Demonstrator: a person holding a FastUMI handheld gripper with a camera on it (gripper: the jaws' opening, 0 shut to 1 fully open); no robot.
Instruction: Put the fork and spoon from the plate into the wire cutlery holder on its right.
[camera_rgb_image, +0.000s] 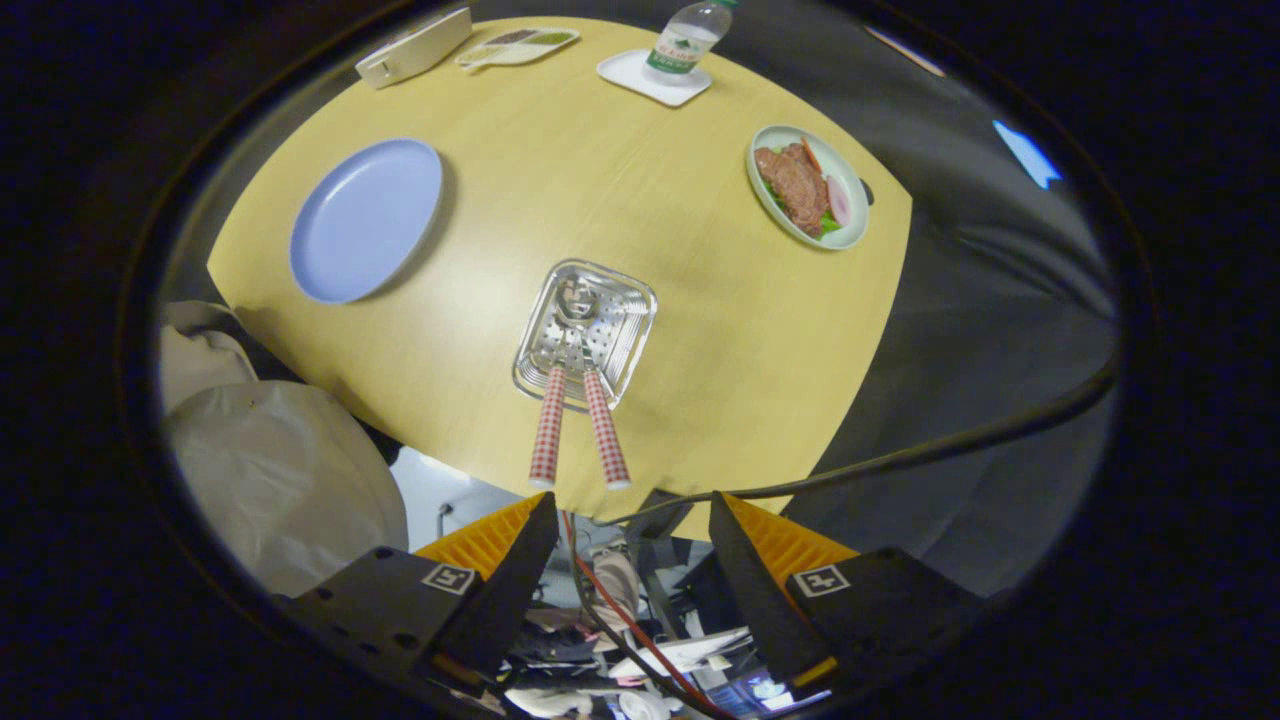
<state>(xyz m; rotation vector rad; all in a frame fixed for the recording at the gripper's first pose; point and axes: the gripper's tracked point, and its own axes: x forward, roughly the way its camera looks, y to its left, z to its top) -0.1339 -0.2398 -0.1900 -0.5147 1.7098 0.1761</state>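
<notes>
The hand-held gripper (633, 520) hangs open and empty above the near edge of the desk (700, 300). Just beyond its fingers, the wire cutlery holder (585, 335) holds the fork (549, 425) and spoon (605, 428), checked handles sticking out. Farther left lies an empty blue plate (365, 220); far right, a dish of food (808, 186).

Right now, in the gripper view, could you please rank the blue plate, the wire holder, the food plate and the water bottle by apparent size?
1. blue plate
2. wire holder
3. food plate, close to the holder and farther off, so unsure
4. water bottle, farthest

The gripper is open.
</notes>
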